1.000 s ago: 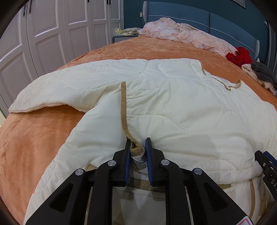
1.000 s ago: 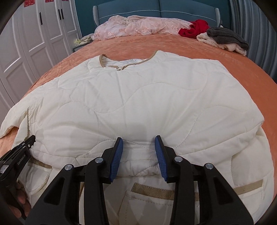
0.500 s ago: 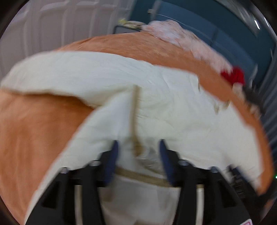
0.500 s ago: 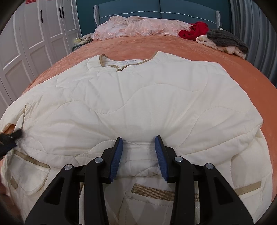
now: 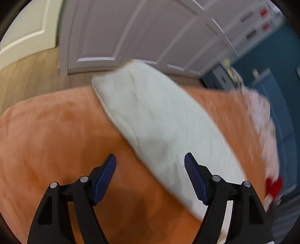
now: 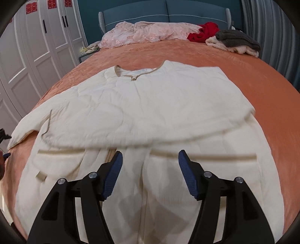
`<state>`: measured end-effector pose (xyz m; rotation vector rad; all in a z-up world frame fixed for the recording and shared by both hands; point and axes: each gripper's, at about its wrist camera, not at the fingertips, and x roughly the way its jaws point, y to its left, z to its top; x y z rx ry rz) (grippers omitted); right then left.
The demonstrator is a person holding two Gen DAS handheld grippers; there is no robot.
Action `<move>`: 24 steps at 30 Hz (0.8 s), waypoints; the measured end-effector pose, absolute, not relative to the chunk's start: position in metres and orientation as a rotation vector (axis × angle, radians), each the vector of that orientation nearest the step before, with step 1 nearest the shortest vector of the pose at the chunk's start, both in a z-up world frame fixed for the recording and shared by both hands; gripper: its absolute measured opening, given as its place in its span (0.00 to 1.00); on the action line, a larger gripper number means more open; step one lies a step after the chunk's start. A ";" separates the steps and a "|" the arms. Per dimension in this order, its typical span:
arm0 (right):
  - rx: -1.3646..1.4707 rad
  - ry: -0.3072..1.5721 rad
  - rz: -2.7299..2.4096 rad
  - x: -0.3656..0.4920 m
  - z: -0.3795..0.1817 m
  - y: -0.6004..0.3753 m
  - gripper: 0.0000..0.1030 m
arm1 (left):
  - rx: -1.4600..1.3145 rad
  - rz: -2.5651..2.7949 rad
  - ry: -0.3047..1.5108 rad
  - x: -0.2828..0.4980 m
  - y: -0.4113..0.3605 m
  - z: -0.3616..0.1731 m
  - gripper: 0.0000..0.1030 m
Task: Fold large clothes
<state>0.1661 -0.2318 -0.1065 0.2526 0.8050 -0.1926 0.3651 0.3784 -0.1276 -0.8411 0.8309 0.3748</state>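
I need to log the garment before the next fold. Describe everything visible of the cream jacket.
The cream jacket is a quilted, padded-looking garment with tan trim at the round neckline, along the pocket openings and down the front. It lies front up and flat on the orange bedspread, collar toward the headboard. One sleeve stretches out toward the wardrobe side, its cuff reaching the bed's edge. Both hand-held grippers, left and right, hover open above it, gripping nothing.

left wrist: my view sits low and close over the orange bedspread [image 5: 56, 140], tilted, facing the wardrobe doors [image 5: 150, 33], pretty blurry.
right wrist: I'm looking from the foot of the bed toward the blue headboard [image 6: 165, 9].
shared: cream jacket [image 6: 150, 116], bedspread, wardrobe.
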 end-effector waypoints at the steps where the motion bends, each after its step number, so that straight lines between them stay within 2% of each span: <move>1: 0.260 0.817 -0.192 0.159 -0.106 -0.231 0.60 | -0.852 0.375 0.829 0.370 0.381 -0.126 0.69; 2: 0.263 0.827 -0.193 0.155 -0.106 -0.230 0.60 | -0.860 0.366 0.829 0.376 0.381 -0.126 0.66; 4: 0.263 0.842 -0.193 0.148 -0.106 -0.228 0.60 | -0.844 0.329 0.847 0.392 0.371 -0.122 0.42; 5: 0.261 0.844 -0.193 0.144 -0.105 -0.227 0.60 | -0.819 0.316 0.854 0.397 0.364 -0.117 0.18; 6: 0.261 0.843 -0.192 0.141 -0.104 -0.226 0.60 | -0.775 0.284 0.853 0.404 0.350 -0.107 0.04; 11: 0.259 0.826 -0.164 0.127 -0.092 -0.225 0.60 | -0.594 0.085 0.730 0.412 0.266 -0.019 0.04; 15: 0.257 0.811 -0.148 0.118 -0.086 -0.226 0.60 | -0.412 -0.172 0.621 0.393 0.137 0.069 0.04; 17: 0.261 0.801 -0.146 0.112 -0.084 -0.227 0.60 | -0.335 -0.288 0.600 0.376 0.073 0.092 0.04; 20: 0.268 0.791 -0.152 0.106 -0.082 -0.235 0.61 | -0.254 -0.455 0.644 0.349 -0.025 0.098 0.08; 22: 0.276 0.791 -0.162 0.102 -0.083 -0.243 0.62 | -0.232 -0.560 0.726 0.323 -0.084 0.076 0.23; 23: 0.285 0.793 -0.168 0.101 -0.084 -0.248 0.63 | -0.230 -0.577 0.755 0.316 -0.096 0.067 0.56; 24: 0.293 0.792 -0.176 0.099 -0.084 -0.253 0.63 | -0.235 -0.587 0.810 0.307 -0.115 0.049 0.79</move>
